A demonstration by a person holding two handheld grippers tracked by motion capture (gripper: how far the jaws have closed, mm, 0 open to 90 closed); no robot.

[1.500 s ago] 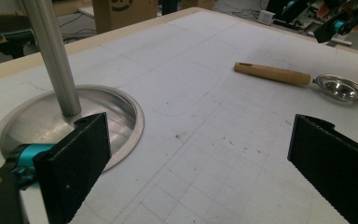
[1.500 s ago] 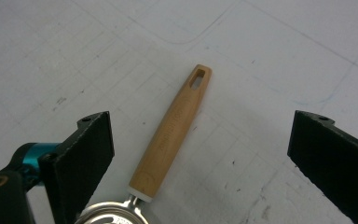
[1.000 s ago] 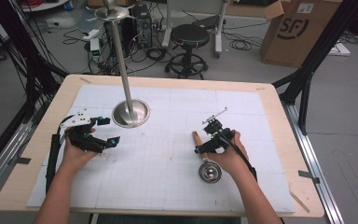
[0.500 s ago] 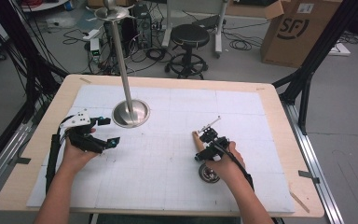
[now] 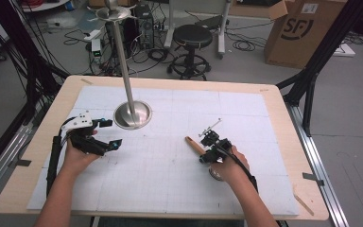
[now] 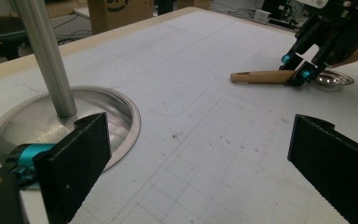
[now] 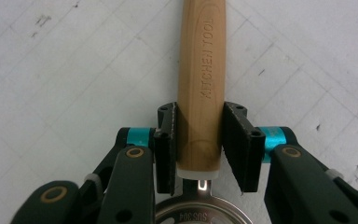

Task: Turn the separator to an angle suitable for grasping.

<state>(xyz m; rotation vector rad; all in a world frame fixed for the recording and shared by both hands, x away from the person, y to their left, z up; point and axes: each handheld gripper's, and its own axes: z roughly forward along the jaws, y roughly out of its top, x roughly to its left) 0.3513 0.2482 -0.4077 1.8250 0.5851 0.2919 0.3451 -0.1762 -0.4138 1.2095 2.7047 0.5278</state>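
Observation:
A kitchen tool lies on the white mat at the right, with a wooden handle (image 7: 202,70) stamped "KITCHEN TOOL" and a round perforated metal head (image 7: 200,217). My right gripper (image 7: 199,144) has just been closing, and both pads now press the handle near the head end. From above, the handle (image 5: 194,144) sticks out up-left of the right gripper (image 5: 207,153), and the hand partly hides the head (image 5: 216,172). My left gripper (image 6: 205,163) is open and holds nothing, low over the mat beside the stand's base (image 6: 98,107). It looks across at the right gripper (image 6: 303,70).
A metal stand with a dished round base (image 5: 132,115) and a tall pole (image 5: 123,61) rises at the back left of the mat. The wooden table edge (image 5: 288,142) frames the mat. A stool and a cardboard box sit on the floor beyond.
The right gripper has shifted slightly toward the near edge, settled over the tool and closed on its wooden handle. The left hand has stayed in place.

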